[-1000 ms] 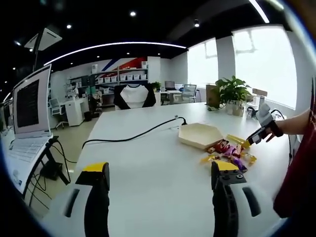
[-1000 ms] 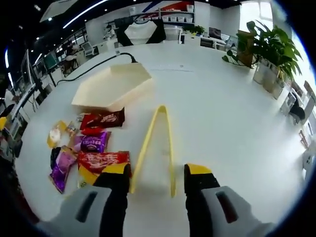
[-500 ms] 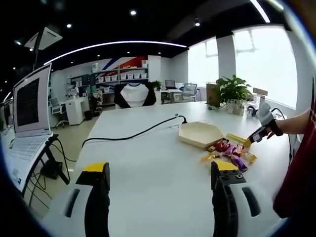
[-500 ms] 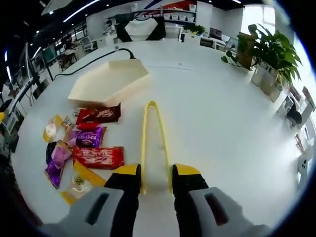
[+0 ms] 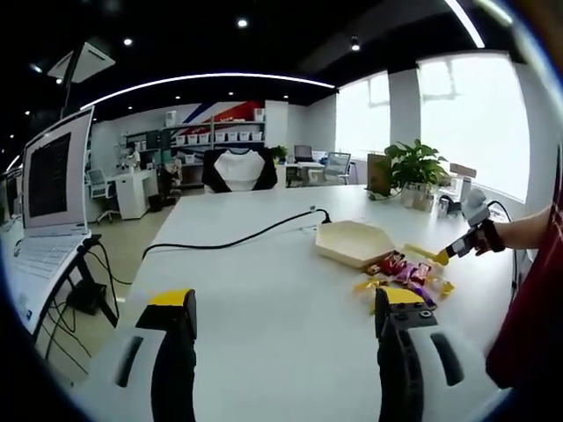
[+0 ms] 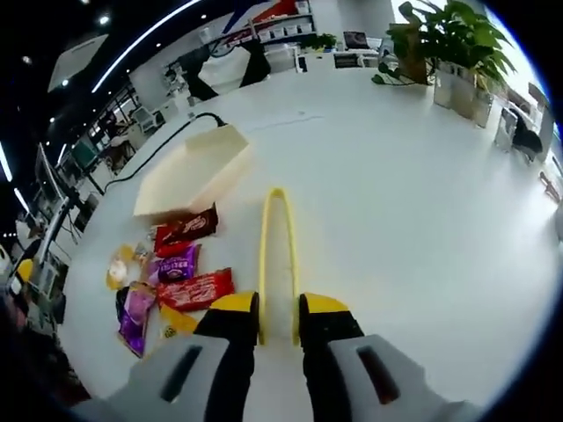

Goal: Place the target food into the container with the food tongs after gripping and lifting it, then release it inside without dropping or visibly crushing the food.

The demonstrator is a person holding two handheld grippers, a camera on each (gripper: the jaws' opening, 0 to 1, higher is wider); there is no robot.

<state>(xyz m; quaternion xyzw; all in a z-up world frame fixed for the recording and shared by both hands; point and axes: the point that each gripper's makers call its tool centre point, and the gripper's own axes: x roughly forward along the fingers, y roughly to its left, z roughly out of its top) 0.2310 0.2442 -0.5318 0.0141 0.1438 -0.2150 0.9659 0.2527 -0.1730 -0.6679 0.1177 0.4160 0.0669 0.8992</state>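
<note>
My right gripper (image 6: 278, 309) is shut on the yellow food tongs (image 6: 276, 242), which point away from me over the white table (image 6: 396, 185). Left of the tongs lies a pile of wrapped snacks (image 6: 171, 277): a red bar (image 6: 195, 290), a purple pack (image 6: 176, 264), a dark red pack (image 6: 186, 228) and several more. Beyond them sits the cream hexagonal container (image 6: 189, 171). In the left gripper view my left gripper (image 5: 286, 308) stands open above the table. Far right there, the right gripper (image 5: 471, 230) holds the tongs (image 5: 424, 253) beside the snacks (image 5: 405, 271) and the container (image 5: 352, 242).
A black cable (image 5: 229, 242) runs across the table toward the container. A potted plant (image 6: 453, 35) stands at the far table edge. A laptop on a stand (image 5: 48, 202) is at the left. A person's arm (image 5: 528, 229) and red sleeve are at the right.
My right gripper has closed further on the tongs and lifted them, so the view has tilted and pulled back. The left gripper has hardly moved.
</note>
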